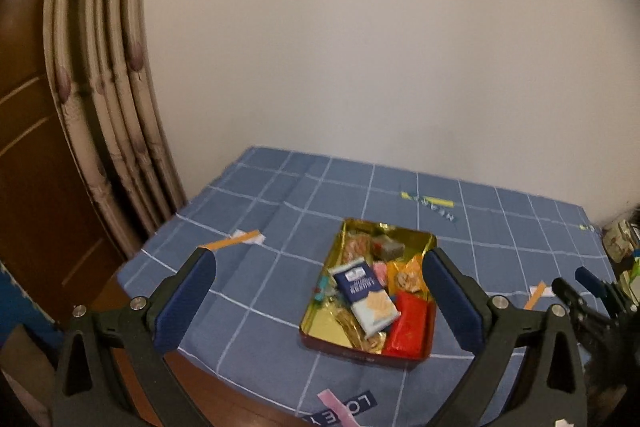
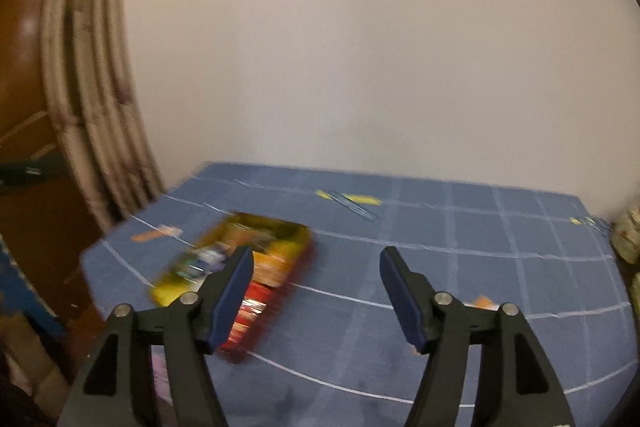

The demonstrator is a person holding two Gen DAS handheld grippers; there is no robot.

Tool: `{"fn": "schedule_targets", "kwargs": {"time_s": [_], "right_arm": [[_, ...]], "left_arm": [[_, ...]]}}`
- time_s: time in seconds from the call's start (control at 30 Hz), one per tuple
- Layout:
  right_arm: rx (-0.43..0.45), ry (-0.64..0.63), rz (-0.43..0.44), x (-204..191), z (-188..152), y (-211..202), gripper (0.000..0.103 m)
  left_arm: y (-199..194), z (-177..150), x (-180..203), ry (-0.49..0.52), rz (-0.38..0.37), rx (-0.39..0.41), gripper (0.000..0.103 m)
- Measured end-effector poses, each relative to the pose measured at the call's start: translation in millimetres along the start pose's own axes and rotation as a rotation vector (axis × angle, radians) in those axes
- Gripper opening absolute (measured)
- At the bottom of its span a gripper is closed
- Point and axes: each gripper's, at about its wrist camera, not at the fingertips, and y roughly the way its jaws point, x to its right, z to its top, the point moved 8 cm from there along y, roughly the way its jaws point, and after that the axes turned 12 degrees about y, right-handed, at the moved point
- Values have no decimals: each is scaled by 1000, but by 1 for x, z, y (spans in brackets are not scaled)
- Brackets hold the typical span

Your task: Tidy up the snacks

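A gold-lined tin (image 1: 352, 231) with red sides sits on the blue checked cloth. It holds several snacks: a blue and white biscuit pack (image 1: 366, 293), a red packet (image 1: 408, 327) and an orange packet (image 1: 408, 273). My left gripper (image 1: 320, 259) hovers open above and in front of the tin, with nothing between its blue pads. In the right wrist view the tin (image 2: 298, 237) is blurred, left of centre. My right gripper (image 2: 316, 259) is open and empty, with bare cloth between its fingers. The right gripper's tip also shows at the right edge of the left wrist view.
The blue checked cloth (image 1: 280, 211) covers a table against a pale wall (image 1: 360, 47). A curtain (image 1: 108, 99) and a brown wooden door (image 1: 32, 155) stand at the left. Cluttered items (image 1: 622, 239) lie at the table's right end. Orange tape strips (image 1: 232, 241) mark the cloth.
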Motion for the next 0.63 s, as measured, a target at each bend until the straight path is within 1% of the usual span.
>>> {"fn": "schedule_targets", "kwargs": {"time_s": [0.07,0.13,0.17,0.2,0.3,0.37,0.43,0.5,0.53,0.63], "right_arm": [[-42,26,-64,37,-7,15,67],[-106,53,-156,87,-18,34,67],[-127,63,-183,104,-22,40,67],[-155,80,-227,130,-27,49,67],[-238,120,-312,188,-41,68,67],[-268,141,-369,224,-47,80,67],[-296,184,-408,256,-52,90,67],[-319,215,-428,278,-54,99,68],[-299,192,-449,284,-50,102,69],[-305,189,-441,297,-42,118,75]], "left_arm": [[9,-5,3,8,-8,-33,103],[18,-10,9,18,-25,-67,103],[24,-13,12,20,-35,-83,103],[30,-17,16,22,-40,-106,103],[46,-25,25,36,-27,-148,103],[52,-28,30,48,-14,-150,103],[58,-30,35,76,21,-157,103],[64,-30,40,93,26,-164,103],[66,-31,41,100,27,-172,103],[74,-33,43,91,23,-208,103]]}}
